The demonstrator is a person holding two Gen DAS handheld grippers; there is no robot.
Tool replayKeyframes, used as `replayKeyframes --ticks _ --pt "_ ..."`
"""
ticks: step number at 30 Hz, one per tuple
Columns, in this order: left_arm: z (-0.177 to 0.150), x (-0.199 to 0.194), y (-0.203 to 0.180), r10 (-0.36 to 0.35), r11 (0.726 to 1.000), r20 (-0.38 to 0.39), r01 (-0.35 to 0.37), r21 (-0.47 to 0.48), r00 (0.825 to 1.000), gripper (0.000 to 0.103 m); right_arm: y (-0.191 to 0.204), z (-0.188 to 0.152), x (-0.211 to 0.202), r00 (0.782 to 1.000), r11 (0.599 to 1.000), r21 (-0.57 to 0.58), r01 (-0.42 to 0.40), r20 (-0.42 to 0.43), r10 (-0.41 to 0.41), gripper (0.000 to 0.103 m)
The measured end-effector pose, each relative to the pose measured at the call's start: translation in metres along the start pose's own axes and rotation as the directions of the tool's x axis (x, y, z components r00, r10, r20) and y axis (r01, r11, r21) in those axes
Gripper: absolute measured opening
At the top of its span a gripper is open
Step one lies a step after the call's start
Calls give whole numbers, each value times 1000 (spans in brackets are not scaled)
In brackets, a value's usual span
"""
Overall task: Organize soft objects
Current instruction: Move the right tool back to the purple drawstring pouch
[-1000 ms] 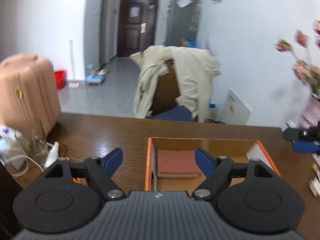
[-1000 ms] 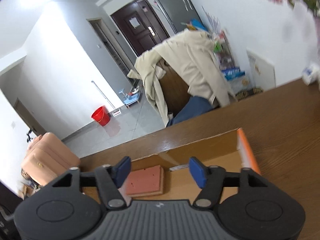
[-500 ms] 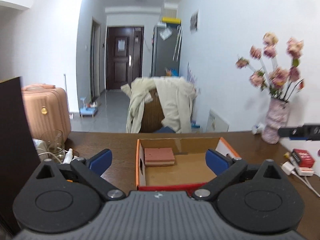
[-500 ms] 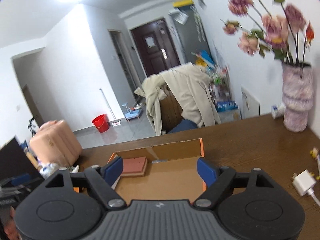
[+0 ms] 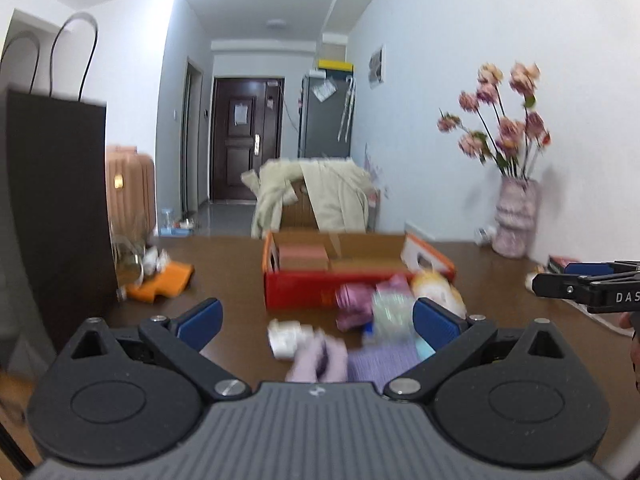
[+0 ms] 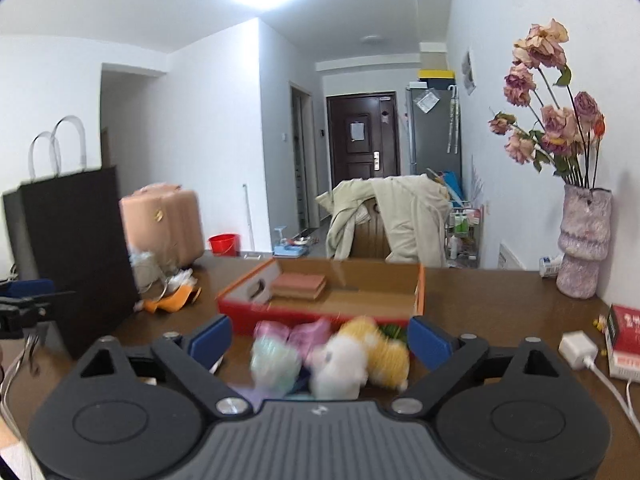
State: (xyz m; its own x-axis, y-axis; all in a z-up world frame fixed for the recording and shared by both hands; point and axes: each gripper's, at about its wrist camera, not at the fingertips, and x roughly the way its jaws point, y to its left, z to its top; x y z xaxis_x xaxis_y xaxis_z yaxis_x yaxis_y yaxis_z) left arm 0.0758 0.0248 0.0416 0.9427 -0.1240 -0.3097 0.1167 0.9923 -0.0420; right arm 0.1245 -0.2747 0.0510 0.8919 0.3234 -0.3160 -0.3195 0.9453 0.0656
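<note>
An orange cardboard box (image 5: 304, 288) (image 6: 248, 292) stands open on the brown table, with a pink sponge (image 5: 303, 258) (image 6: 298, 284) inside at its left. In front of the box lies a blurred pile of soft toys: pink (image 5: 354, 304), yellow (image 6: 386, 354), white (image 6: 340, 368) and pale green (image 6: 276, 364) ones, plus a purple cloth (image 5: 378, 364). My left gripper (image 5: 316, 316) is open and empty just before the pile. My right gripper (image 6: 320, 338) is open and empty over the toys; it also shows in the left wrist view (image 5: 588, 284).
A black paper bag (image 5: 56, 208) (image 6: 76, 248) stands at the table's left, with a glass (image 5: 128, 256) and an orange item (image 5: 164, 284) beside it. A vase of flowers (image 6: 584, 248) (image 5: 514, 220), a red box (image 6: 626, 332) and a white charger (image 6: 578, 350) are at the right.
Both grippers have pulled back from the box and risen level. The pile of soft toys in front of the box has come into view. Both stay open.
</note>
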Motion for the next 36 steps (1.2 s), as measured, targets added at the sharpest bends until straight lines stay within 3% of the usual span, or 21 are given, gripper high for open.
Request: replayKeyframes --ticks 5,10,16,19,23,25,29,31,34,36 --pt "-17 2 -2 20 999 -35 -18 46 999 103 11 -45 -19 999 998 51 25 -44 -22 95" --pt "-26 15 6 46 999 -75 -46 5 996 103 14 -51 -16 997 999 35 37 -64 -35 95" --pt "-37 36 9 43 999 -137 -44 -4 990 103 27 -60 12 993 998 57 -34 -115 40 95" --pt "-43 48 12 56 998 -177 -59 -11 983 103 44 -75 42 977 988 126 -92 -182 114 92" --pt "-49 50 14 49 999 -205 -48 8 978 103 65 -88 72 962 981 156 -118 -228 152 77" --pt "-51 50 17 50 999 -211 -49 10 976 103 67 -90 81 958 971 194 -141 -220 183 60" --pt "-47 47 18 15 1000 -201 -17 -10 980 103 64 -95 91 949 958 242 -152 -236 210 15" --pt "-45 46 12 -24 1000 -192 22 -11 981 103 60 -94 84 932 954 223 -200 -257 256 14" --pt "-44 46 -7 -127 991 -175 130 6 976 103 43 -91 68 868 935 172 -309 -352 351 17" --pt "-44 55 -21 -201 979 -198 204 -2 959 103 24 -90 55 861 942 136 -306 -384 335 19"
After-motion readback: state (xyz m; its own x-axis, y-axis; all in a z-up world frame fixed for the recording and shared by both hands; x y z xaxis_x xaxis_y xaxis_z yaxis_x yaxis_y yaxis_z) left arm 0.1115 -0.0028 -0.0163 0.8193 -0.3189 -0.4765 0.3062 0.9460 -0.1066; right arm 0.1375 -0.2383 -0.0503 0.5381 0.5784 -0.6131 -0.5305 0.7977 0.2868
